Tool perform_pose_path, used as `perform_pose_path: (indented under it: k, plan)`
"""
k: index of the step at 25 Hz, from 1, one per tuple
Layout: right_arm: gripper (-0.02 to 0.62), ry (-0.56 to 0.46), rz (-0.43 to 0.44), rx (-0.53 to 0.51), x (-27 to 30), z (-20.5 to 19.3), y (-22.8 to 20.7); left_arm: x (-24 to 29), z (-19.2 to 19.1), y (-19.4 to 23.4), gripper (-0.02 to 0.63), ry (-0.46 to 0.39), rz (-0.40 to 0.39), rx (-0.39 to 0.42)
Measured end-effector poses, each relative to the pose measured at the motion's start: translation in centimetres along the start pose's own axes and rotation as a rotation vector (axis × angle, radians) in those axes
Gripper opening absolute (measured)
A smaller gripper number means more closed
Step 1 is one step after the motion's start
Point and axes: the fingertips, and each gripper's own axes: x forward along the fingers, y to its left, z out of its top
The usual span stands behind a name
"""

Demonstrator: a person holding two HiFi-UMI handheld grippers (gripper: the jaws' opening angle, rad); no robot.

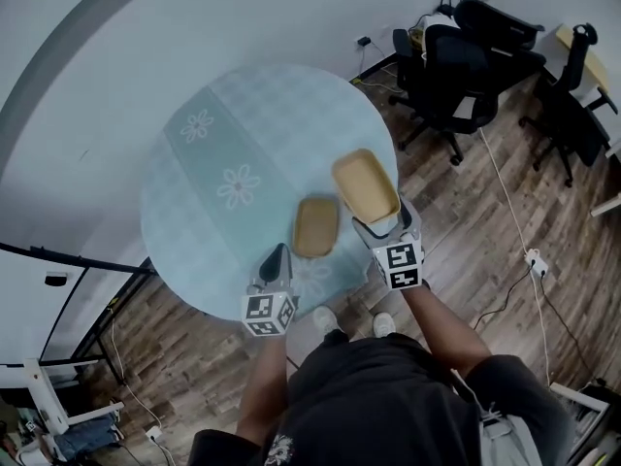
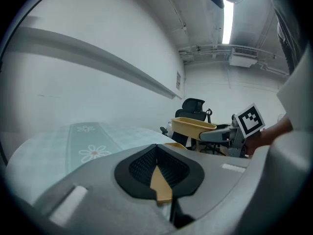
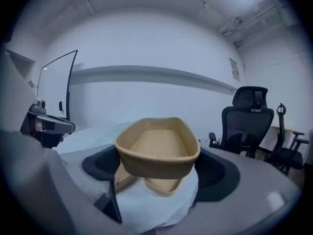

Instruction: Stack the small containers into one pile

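Note:
A tan oval container (image 1: 366, 184) hangs above the round table's (image 1: 194, 221) right edge, with my right gripper (image 1: 385, 219) shut on its near end. In the right gripper view this container (image 3: 157, 143) fills the space between the jaws. A second tan container (image 3: 164, 186) lies on the blue cloth just under it. The head view shows that second container (image 1: 316, 226) on the table, left of the held one. My left gripper (image 1: 279, 252) is shut and empty, just short of its near end. In the left gripper view, the left gripper (image 2: 157, 148) points over the table toward the held container (image 2: 193, 127).
The table has a light blue cloth with flower prints (image 1: 239, 184). Black office chairs (image 1: 456, 66) stand beyond the table at the right, on a wooden floor (image 1: 485, 231) with cables. A white wall runs behind the table.

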Motion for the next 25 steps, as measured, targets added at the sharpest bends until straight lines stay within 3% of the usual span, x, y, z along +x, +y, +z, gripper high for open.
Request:
perform_pose_path:
  k: [13, 25]
  plan:
    - [0.479, 0.049, -0.204, 0.077, 1.6, -2.0, -0.4, 3.8, -0.3, 2.5, 0.005, 0.032, -0.200, 0.023]
    - [0.479, 0.086, -0.341, 0.124, 5.7, -4.6, -0.2, 6.3, -1.4, 4.7, 0.005, 0.061, -0.307, 0.003]
